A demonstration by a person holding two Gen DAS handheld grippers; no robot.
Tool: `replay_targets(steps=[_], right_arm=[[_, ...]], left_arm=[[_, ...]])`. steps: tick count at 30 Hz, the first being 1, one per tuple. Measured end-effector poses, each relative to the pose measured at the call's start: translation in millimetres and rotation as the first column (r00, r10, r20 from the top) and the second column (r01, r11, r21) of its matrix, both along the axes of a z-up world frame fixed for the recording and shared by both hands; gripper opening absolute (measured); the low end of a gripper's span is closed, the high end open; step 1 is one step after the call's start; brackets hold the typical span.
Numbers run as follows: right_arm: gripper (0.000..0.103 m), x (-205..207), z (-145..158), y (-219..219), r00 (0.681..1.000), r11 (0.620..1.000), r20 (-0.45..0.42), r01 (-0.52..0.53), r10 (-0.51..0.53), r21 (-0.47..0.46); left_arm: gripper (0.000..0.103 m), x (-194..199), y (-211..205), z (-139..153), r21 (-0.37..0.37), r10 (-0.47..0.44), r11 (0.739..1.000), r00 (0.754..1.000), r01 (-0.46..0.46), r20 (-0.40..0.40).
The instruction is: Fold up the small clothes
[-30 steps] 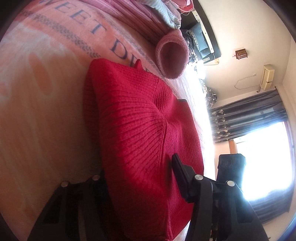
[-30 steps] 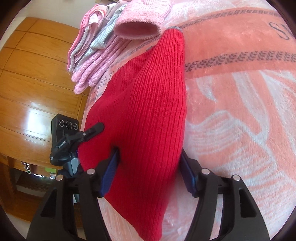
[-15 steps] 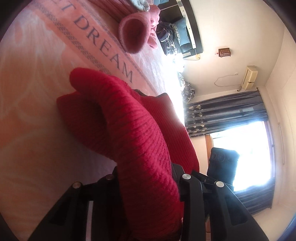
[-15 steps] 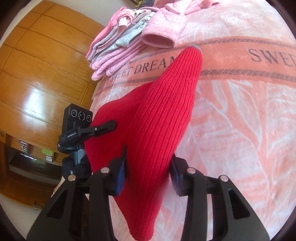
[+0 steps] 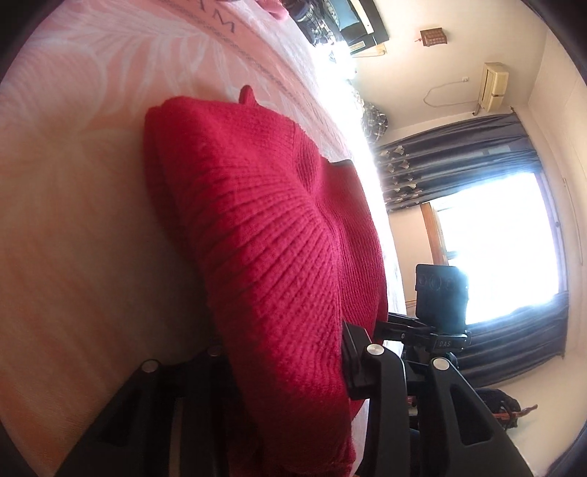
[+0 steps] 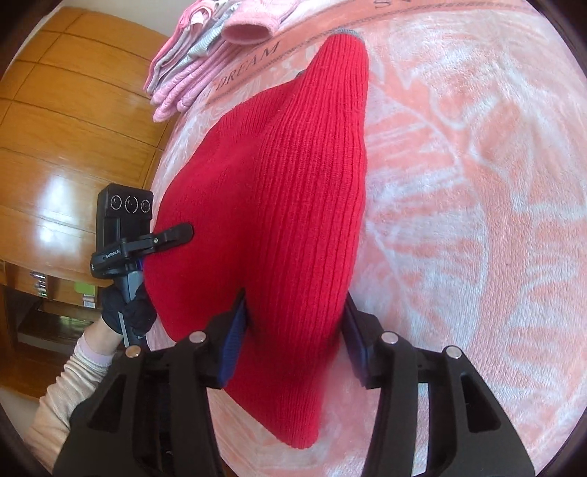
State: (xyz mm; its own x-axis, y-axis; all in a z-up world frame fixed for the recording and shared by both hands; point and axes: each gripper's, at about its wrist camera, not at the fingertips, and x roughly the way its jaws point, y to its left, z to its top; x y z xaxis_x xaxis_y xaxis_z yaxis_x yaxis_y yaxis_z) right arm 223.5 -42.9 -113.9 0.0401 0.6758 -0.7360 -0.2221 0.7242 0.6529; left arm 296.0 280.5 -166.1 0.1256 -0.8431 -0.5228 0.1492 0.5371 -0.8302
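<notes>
A red ribbed knit sweater (image 5: 256, 227) lies doubled over on the pink-and-white blanket (image 5: 73, 220). Its near edge is raised and pinched at two spots. My left gripper (image 5: 282, 363) is shut on a thick fold of it. My right gripper (image 6: 293, 341), with blue pads, is shut on another bunch of the sweater (image 6: 286, 205), and a loose corner hangs below the fingers. A red sleeve with a grey cuff stretches away across the blanket. In the right wrist view the left gripper (image 6: 146, 242) shows at the sweater's left edge, held by a black-gloved hand (image 6: 128, 312).
A stack of folded pink and grey clothes (image 6: 183, 69) and a pink knit piece (image 6: 249, 29) lie at the blanket's far end by the "DREAM" lettering. A wooden wardrobe (image 6: 66, 128) stands beside the bed. Dark curtains (image 5: 458, 161) and a bright window fill the left view's right side.
Both grippers closed on the sweater's edge, lifted it and drew it back from the pink stack. The sweater, hanging high half a second ago, now sits lower in a doubled fold.
</notes>
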Motion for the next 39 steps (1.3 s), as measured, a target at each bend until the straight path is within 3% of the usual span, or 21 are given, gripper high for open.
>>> replay_targets(steps=[3, 6, 9, 12, 14, 18, 22, 28, 30, 31, 32, 34, 37, 39], right_arm=[[0.053, 3, 16, -3, 1.0, 1.0, 0.03, 0.006, -0.006, -0.01], [0.054, 8, 31, -20, 0.996, 0.999, 0.083, 0.047, -0.046, -0.017], [0.054, 20, 42, -29, 0.988, 0.996, 0.122, 0.093, -0.091, -0.012], [0.054, 30, 48, -28, 0.984, 0.993, 0.135, 0.116, -0.116, 0.011], [0.054, 33, 48, -25, 0.983, 0.993, 0.147, 0.116, -0.114, 0.0], [0.054, 37, 41, -24, 0.984, 0.994, 0.147, 0.105, -0.101, -0.02], [0.054, 37, 29, -28, 0.986, 0.993, 0.125, 0.118, -0.114, -0.026], [0.054, 36, 18, -32, 0.987, 0.991, 0.099, 0.128, -0.123, -0.038], [0.054, 35, 17, -30, 0.988, 0.991, 0.096, 0.127, -0.123, -0.042], [0.054, 35, 17, -30, 0.988, 0.991, 0.095, 0.127, -0.123, -0.043], [0.054, 36, 16, -29, 0.988, 0.991, 0.094, 0.128, -0.124, -0.042], [0.054, 36, 16, -29, 0.988, 0.99, 0.091, 0.132, -0.128, -0.039], [0.054, 37, 14, -30, 0.987, 0.99, 0.087, 0.135, -0.132, -0.032], [0.054, 36, 13, -30, 0.988, 0.99, 0.085, 0.135, -0.132, -0.033]], left_arm=[[0.042, 0, 16, 16, 0.052, -0.004, 0.999, 1.0, 0.003, 0.008], [0.044, 0, 47, 40, 0.117, 0.048, 0.991, 0.995, -0.057, 0.083], [0.044, 12, 73, 65, 0.098, 0.134, 0.984, 0.977, -0.152, 0.166], [0.045, 40, 68, 74, 0.137, 0.121, 0.979, 0.971, -0.151, 0.208], [0.047, 59, 57, 67, 0.176, 0.089, 0.977, 0.976, -0.125, 0.2], [0.051, 76, 45, 39, 0.176, 0.092, 0.979, 0.991, -0.107, 0.093], [0.061, 71, 39, 30, 0.213, 0.088, 0.971, 0.992, -0.105, 0.087], [0.066, 84, 15, 31, 0.273, 0.033, 0.96, 0.992, -0.067, 0.126], [0.064, 87, 4, 31, 0.288, 0.02, 0.956, 0.99, -0.059, 0.136], [0.051, 88, 0, 30, 0.29, 0.018, 0.955, 0.99, -0.059, 0.142], [0.026, 88, -3, 29, 0.286, 0.017, 0.957, 0.99, -0.057, 0.141], [0.009, 86, -3, 32, 0.25, 0.039, 0.965, 0.987, -0.078, 0.157], [0.008, 75, 6, 53, 0.241, 0.113, 0.954, 0.957, -0.18, 0.268], [0.008, 76, 9, 53, 0.259, 0.125, 0.945, 0.95, -0.202, 0.285]])
